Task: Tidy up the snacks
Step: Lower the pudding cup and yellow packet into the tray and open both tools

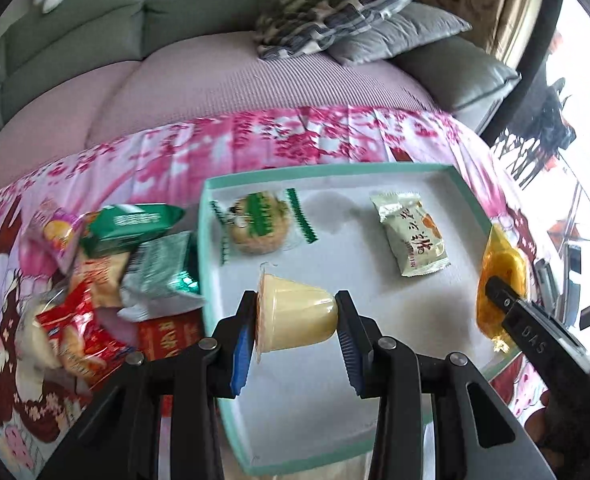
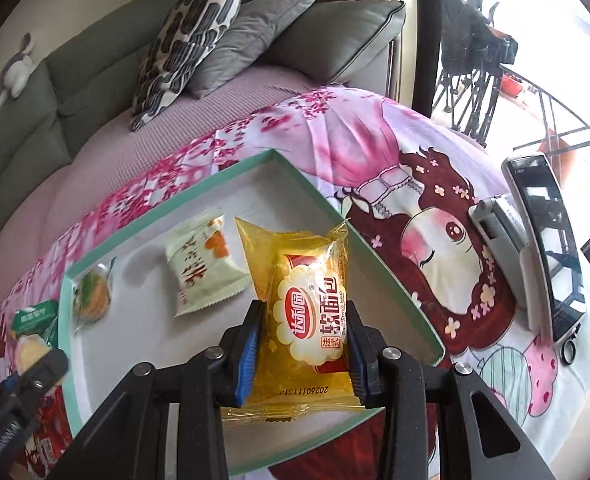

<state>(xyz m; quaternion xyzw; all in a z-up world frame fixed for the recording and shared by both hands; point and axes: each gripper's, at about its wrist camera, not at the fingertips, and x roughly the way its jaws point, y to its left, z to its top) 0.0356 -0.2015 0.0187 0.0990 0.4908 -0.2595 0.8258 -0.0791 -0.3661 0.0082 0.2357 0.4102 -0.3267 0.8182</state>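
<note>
Left gripper [image 1: 297, 322] is clamped end to end on a pale yellow jelly cup [image 1: 295, 316], foil lid against one pad and base against the other, held over the near part of the mint-rimmed tray [image 1: 211, 280]; I'd guess it's light, rigid but slick, so that grip seems fine. Right gripper [image 2: 305, 350] is pinched on the sides of a crinkly yellow soft-bread packet [image 2: 307, 312] above the tray's [image 2: 399, 284] right edge, probably squashy, so go gentle.

A grey-green sofa [image 2: 35, 92] with cushions [image 2: 199, 36] sits beside a bright window [image 2: 535, 32].
</note>
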